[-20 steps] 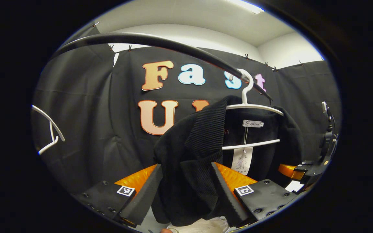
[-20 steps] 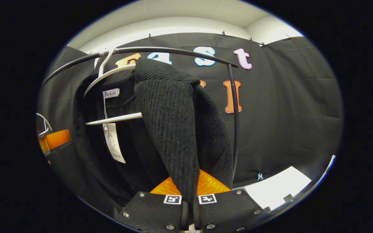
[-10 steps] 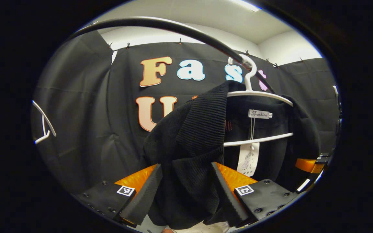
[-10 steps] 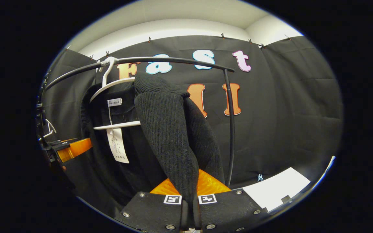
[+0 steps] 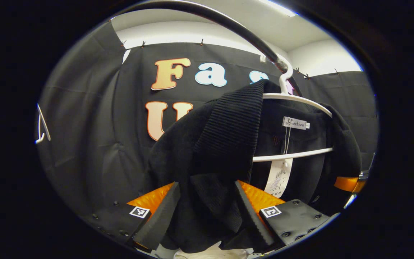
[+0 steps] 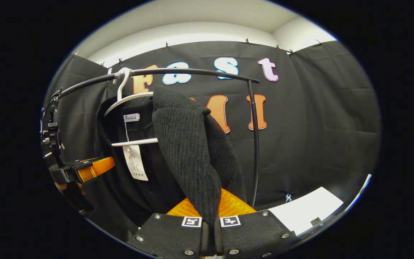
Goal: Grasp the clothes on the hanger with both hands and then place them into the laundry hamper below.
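A black knit sweater (image 5: 228,136) hangs on a white hanger (image 5: 293,102) from a black rail (image 5: 228,25). My left gripper (image 5: 207,187) is open, with a thick fold of the sweater's shoulder lying between its spread fingers (image 5: 160,216). In the right gripper view the sweater (image 6: 189,144) droops from the hanger (image 6: 128,100), and my right gripper (image 6: 210,232) is shut on its other shoulder, the fabric pinched between the pads. The left gripper (image 6: 92,167) shows at the left of that view, beside the sweater. The right gripper's orange finger (image 5: 349,183) shows at the far right of the left gripper view.
A paper tag (image 5: 279,176) dangles from the sweater's collar. The rail's upright post (image 6: 255,144) stands just right of the garment. A second white hanger (image 5: 41,126) hangs far left. A white sheet (image 6: 307,210) lies low at the right. Something pale (image 5: 210,251) shows beneath the left fingers.
The left gripper has moved in toward the sweater, which looks larger, with the rail higher in its view. The left gripper has come further into the right gripper view. The right gripper's hold is unchanged.
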A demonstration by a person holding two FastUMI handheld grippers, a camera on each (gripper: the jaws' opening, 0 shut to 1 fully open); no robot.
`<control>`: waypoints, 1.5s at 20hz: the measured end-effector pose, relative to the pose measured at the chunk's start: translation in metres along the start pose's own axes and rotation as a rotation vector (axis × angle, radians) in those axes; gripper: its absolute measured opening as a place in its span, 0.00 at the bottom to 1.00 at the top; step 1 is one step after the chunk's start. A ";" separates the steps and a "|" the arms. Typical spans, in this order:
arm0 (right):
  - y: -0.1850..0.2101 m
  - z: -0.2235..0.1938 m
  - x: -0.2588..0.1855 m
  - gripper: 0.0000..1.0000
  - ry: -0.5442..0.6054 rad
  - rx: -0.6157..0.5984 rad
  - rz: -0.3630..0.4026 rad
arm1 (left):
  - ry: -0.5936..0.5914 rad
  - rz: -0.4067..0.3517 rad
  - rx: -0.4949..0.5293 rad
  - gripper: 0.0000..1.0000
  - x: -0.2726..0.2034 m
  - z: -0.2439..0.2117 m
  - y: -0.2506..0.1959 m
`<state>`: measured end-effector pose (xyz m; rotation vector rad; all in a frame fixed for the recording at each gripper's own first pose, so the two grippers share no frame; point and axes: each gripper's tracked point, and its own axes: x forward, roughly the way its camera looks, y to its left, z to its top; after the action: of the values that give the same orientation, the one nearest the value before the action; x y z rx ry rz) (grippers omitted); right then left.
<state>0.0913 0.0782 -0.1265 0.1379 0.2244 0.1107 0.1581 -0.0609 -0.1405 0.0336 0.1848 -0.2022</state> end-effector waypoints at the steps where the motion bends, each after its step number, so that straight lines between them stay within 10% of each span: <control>1: 0.000 0.002 -0.002 0.05 -0.004 0.004 -0.001 | 0.010 -0.008 -0.002 0.96 0.003 -0.003 -0.002; 8: 0.000 0.006 -0.010 0.05 -0.021 0.005 -0.016 | 0.040 -0.058 -0.054 0.77 0.021 -0.015 -0.012; 15: -0.003 0.011 -0.008 0.04 -0.031 0.008 -0.026 | 0.041 -0.058 -0.011 0.10 0.021 -0.013 -0.003; 30: -0.079 0.092 0.031 0.04 -0.150 0.071 -0.062 | -0.049 0.046 0.068 0.07 -0.012 0.056 0.049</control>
<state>0.1500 -0.0072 -0.0563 0.2086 0.0826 0.0300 0.1660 -0.0135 -0.0829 0.0999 0.1279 -0.1630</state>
